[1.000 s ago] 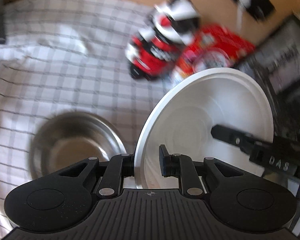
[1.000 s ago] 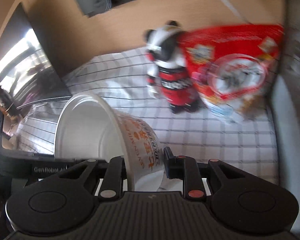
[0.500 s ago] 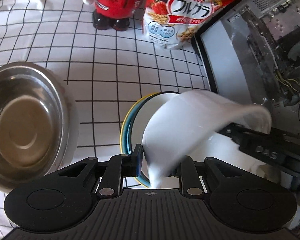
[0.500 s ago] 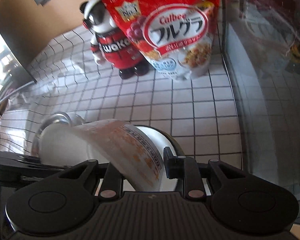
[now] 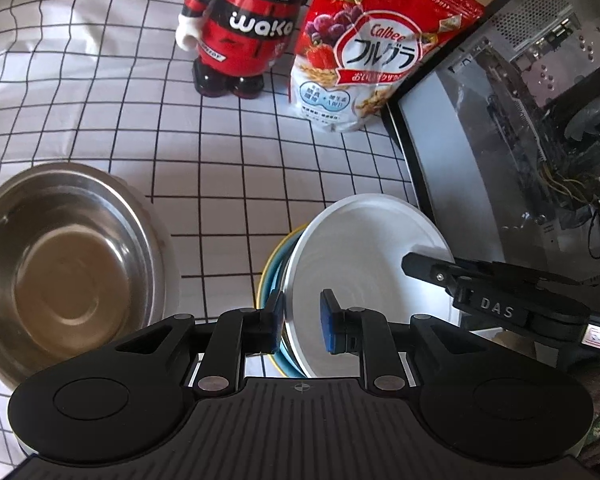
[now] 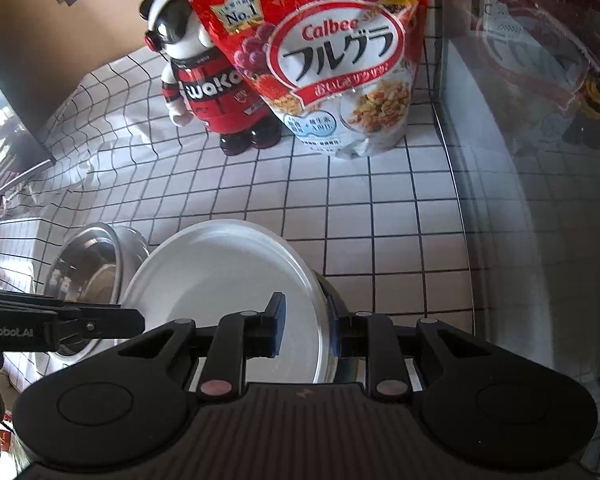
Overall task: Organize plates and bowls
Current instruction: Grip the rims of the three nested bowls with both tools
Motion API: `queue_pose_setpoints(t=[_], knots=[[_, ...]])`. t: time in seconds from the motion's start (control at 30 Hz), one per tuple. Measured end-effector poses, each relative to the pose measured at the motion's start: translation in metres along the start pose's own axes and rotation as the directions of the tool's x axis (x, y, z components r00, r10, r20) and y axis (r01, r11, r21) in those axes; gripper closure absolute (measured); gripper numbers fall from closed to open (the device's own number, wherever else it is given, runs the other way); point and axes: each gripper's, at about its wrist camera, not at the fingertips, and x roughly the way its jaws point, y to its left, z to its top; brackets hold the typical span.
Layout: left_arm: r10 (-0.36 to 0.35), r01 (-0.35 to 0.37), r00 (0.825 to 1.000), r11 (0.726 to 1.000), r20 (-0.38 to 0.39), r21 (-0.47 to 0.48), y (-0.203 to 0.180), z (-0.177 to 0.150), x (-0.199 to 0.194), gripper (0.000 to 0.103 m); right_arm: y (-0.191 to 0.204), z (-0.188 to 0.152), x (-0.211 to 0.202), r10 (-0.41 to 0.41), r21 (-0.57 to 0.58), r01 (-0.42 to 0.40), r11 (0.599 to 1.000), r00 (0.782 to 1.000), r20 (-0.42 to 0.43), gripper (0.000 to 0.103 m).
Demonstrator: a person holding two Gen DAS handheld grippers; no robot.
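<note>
A white bowl (image 5: 364,256) sits upright on a stack of plates with blue and yellow rims (image 5: 272,276) on the checked cloth. My left gripper (image 5: 302,316) straddles the bowl's left rim with its jaws apart, one finger outside and one inside. My right gripper (image 6: 306,320) straddles the right rim of the white bowl (image 6: 220,280) the same way, jaws apart. Its finger (image 5: 428,268) shows inside the bowl in the left wrist view. A steel bowl (image 5: 64,268) stands empty to the left; it also shows in the right wrist view (image 6: 96,268).
A red and black panda figure (image 5: 240,36) and a red cereal bag (image 5: 364,52) stand at the back. A glass-sided computer case (image 5: 500,152) walls off the right side close to the stack. The checked cloth (image 5: 220,152) covers the table.
The white bowl was held tilted on its side by both grippers and has come down upright onto the plate stack. Both grippers have loosened around its rim.
</note>
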Motion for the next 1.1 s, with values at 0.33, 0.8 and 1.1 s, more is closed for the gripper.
queue_pose_setpoints(t=[0.33, 0.8, 1.1], knots=[[0.036, -0.039, 0.999, 0.997, 0.035, 0.066, -0.008, 0.0, -0.001, 0.082, 0.004, -0.005, 0.0, -0.059, -0.035, 0.06, 0.998, 0.998, 0.028, 0.075], [0.057, -0.057, 0.998, 0.998, -0.01, 0.039, 0.007, -0.006, 0.016, 0.081, -0.012, -0.021, 0.024, -0.083, 0.021, 0.085, 0.996, 0.995, -0.055, 0.074], [0.033, -0.033, 0.999, 0.999, -0.024, 0.009, 0.01, -0.011, 0.025, 0.08, -0.009, -0.026, 0.024, -0.048, 0.028, 0.049, 0.998, 0.997, -0.058, 0.065]])
